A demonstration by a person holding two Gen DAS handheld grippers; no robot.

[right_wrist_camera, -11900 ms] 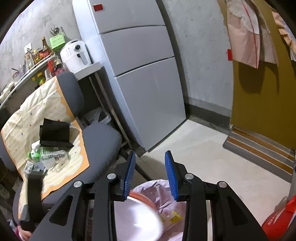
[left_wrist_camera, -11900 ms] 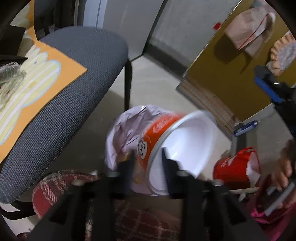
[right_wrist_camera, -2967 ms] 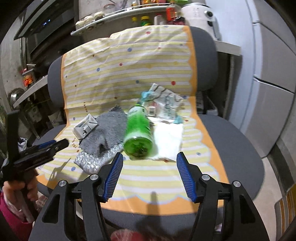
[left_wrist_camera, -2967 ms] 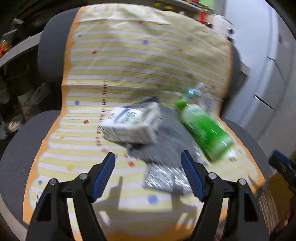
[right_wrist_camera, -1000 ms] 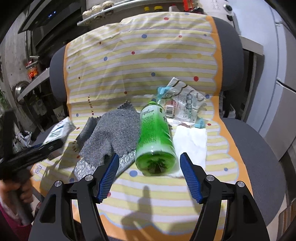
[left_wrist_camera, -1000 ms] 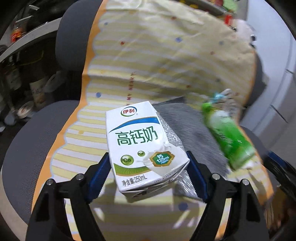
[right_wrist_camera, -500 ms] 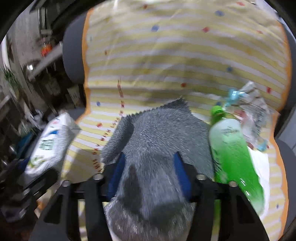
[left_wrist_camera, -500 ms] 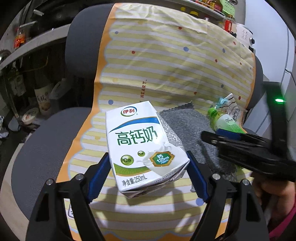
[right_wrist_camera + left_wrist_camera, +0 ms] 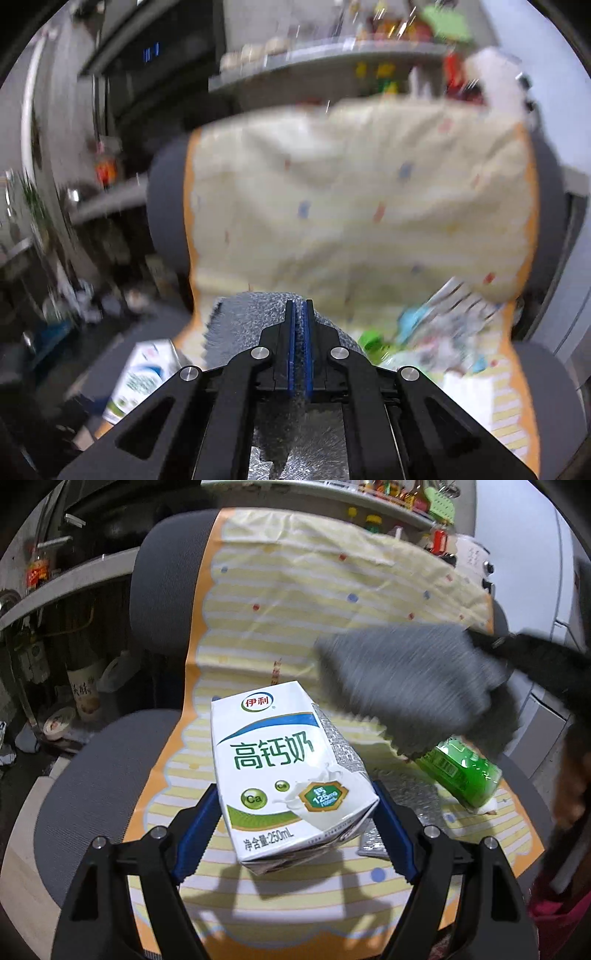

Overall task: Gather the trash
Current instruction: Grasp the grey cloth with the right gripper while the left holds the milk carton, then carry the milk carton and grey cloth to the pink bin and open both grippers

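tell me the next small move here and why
Probably carry both loads away from the chair toward wherever trash goes. The left gripper has its jaws clamped on the milk carton, and the right gripper is shut on the grey cloth, already lifted off the seat. The green bottle remains for a later trip.

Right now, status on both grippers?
Left gripper shut on milk carton. Right gripper shut on grey cloth, lifted. Green bottle on chair. Nothing blocking.

Dim fisheye frames, right view motion-blurred
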